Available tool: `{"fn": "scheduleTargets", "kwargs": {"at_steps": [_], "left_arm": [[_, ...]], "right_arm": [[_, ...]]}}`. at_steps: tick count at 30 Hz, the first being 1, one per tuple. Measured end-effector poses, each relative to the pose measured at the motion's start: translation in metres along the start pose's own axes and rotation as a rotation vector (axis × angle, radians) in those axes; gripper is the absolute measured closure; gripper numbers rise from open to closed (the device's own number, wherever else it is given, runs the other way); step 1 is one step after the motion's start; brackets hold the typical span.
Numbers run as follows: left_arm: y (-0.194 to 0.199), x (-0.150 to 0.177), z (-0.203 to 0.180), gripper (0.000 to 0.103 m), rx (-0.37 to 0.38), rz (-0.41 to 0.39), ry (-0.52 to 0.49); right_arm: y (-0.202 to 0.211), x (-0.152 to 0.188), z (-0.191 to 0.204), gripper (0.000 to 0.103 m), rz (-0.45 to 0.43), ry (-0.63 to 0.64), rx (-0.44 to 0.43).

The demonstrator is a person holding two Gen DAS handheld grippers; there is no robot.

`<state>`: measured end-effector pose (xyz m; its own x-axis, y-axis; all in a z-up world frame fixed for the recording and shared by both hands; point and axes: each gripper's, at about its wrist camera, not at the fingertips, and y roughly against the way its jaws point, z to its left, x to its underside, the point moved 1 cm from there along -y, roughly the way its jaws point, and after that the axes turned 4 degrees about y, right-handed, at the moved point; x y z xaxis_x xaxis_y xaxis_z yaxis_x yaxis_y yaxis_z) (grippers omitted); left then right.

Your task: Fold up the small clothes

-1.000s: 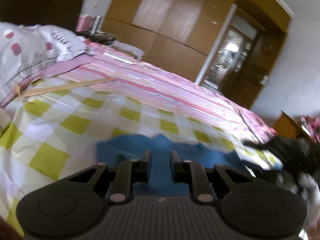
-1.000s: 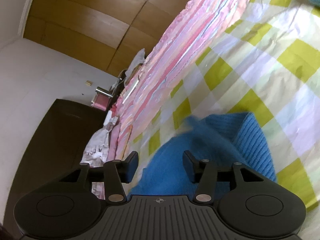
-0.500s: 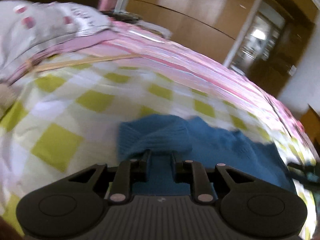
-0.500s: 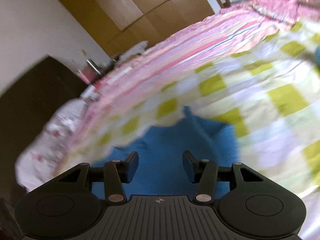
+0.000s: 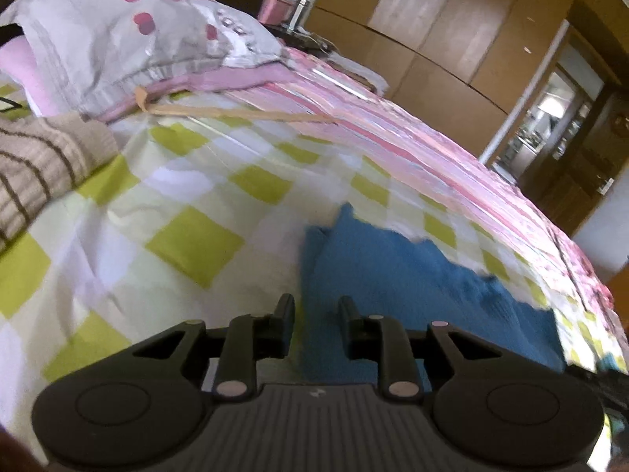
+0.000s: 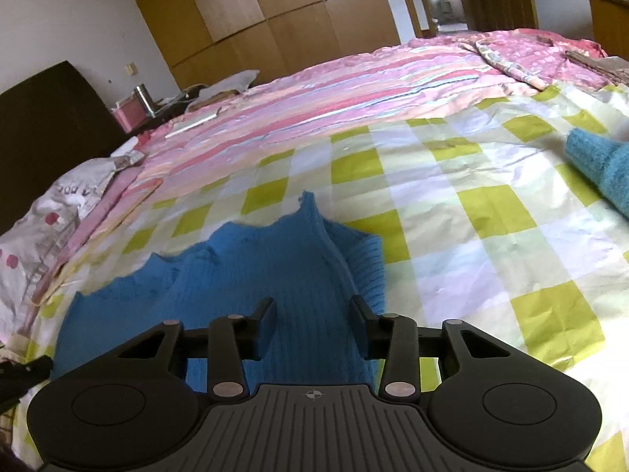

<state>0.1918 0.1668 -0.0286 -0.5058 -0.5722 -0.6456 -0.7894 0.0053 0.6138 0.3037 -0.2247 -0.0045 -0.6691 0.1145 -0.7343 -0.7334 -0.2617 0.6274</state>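
Across the bed, a green-and-white checked sheet [image 6: 452,204] covers the near half, with a pink striped quilt [image 6: 354,82] beyond it and wooden wardrobes [image 5: 432,35] behind. On the checked sheet lies the task's garment, a blue knit sweater [image 6: 275,275], spread mostly flat with one ribbed side flap turned over at its right edge; its far edge looks uneven, so the folding seems barely begun, with most folds left to make. Wide bare sheet lies to the right of it and beyond it, giving room to sweep cloth over. A striped brown knit [image 5: 35,165] sits at the left edge near a grey pillow [image 5: 118,39], and a teal knit piece [image 6: 601,169] lies well apart at the far right. The right gripper [image 6: 312,314] hangs over the sweater's near part, its jaws apart but just now narrowing, with nothing pinched. The left gripper [image 5: 316,312] straddles the sweater's left edge, its jaws slightly apart and just now widening, clamping nothing.
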Motion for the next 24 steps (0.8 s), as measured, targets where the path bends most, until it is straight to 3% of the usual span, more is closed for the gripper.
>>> {"fn": "scheduleTargets", "kwargs": {"at_steps": [6,9,10,12,14,20,24], "left_arm": [[0.011,0.013,-0.012,0.069,0.01,0.002,-0.062],[0.013,0.015,-0.011,0.066,0.018,0.01,-0.063],[0.013,0.016,-0.01,0.065,0.019,0.015,-0.061],[0.011,0.019,-0.007,0.065,0.013,0.027,-0.057],[0.01,0.021,-0.006,0.065,0.007,0.032,-0.057],[0.012,0.027,-0.007,0.064,0.005,0.041,-0.064],[0.008,0.035,-0.007,0.064,-0.007,0.067,-0.073]], "right_arm": [[-0.009,-0.007,-0.001,0.062,-0.02,0.011,0.065],[-0.019,-0.007,-0.001,0.063,0.011,0.006,0.045],[-0.02,-0.006,0.001,0.066,0.017,0.01,0.037],[-0.02,-0.005,0.004,0.09,0.028,0.026,0.046],[-0.016,-0.004,0.002,0.095,0.026,0.017,0.05],[0.002,-0.006,-0.013,0.096,-0.03,-0.056,0.047],[-0.011,0.001,-0.019,0.095,0.016,-0.069,0.078]]}}
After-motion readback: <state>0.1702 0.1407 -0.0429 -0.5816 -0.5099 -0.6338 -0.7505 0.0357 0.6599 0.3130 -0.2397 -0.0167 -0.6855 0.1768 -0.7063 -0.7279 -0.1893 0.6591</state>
